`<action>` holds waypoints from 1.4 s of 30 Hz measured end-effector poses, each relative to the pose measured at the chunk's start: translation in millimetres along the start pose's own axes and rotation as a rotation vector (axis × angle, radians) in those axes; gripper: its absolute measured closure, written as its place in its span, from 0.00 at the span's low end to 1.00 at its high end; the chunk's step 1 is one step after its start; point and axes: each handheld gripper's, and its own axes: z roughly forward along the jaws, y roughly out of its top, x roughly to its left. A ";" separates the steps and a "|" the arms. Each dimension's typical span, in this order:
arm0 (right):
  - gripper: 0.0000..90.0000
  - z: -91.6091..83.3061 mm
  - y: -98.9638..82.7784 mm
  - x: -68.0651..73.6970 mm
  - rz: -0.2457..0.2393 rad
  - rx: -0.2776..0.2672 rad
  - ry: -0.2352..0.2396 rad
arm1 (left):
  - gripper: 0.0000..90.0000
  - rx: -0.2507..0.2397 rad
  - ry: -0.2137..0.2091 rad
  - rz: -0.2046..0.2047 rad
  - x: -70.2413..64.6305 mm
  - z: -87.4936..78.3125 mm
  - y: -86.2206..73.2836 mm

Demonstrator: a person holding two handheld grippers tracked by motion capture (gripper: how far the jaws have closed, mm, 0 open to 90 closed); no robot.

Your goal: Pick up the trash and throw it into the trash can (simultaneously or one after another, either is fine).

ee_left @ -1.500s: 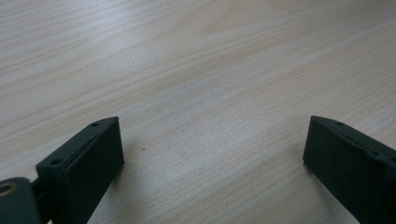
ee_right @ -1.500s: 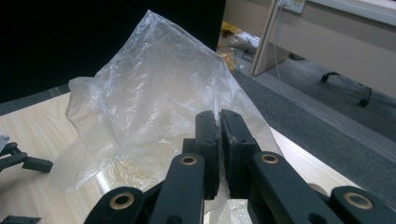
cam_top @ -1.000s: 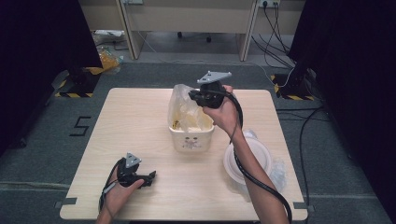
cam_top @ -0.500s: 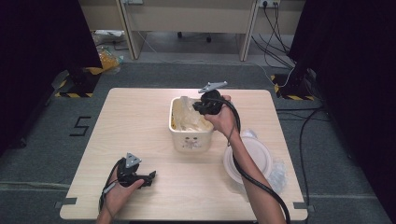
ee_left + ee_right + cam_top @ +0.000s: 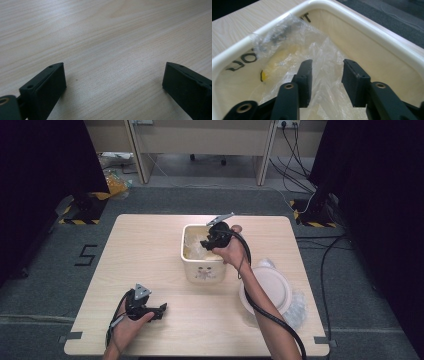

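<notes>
We have the right gripper down inside the white tub, jaws parted around the clear plastic bag lying in it. It seems we're packing the bag; next we lift clear. The left gripper rests released on the desk, well apart from the tub.

A black "5" is marked on the floor.

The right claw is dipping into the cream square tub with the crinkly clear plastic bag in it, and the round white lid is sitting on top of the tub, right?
Not quite. The round white lid is off, lying on the pale wooden table beside the cream square tub, as the high view shows. The rest holds: the right claw dips into the open tub over the crinkly clear plastic bag.
</notes>
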 end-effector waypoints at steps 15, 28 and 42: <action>0.44 -64.8 -2.7 -10.3 0.012 -0.147 -0.047 | 0.05 0.002 -0.001 0.001 0.0 -0.1 0.0; 0.39 -118.6 -72.9 -20.1 0.033 -0.190 -0.086 | 0.05 0.002 0.001 0.002 0.0 0.0 -0.1; 0.38 -156.5 -173.3 -20.6 0.137 -0.203 -0.140 | 0.05 0.004 0.001 0.004 0.1 -0.1 0.0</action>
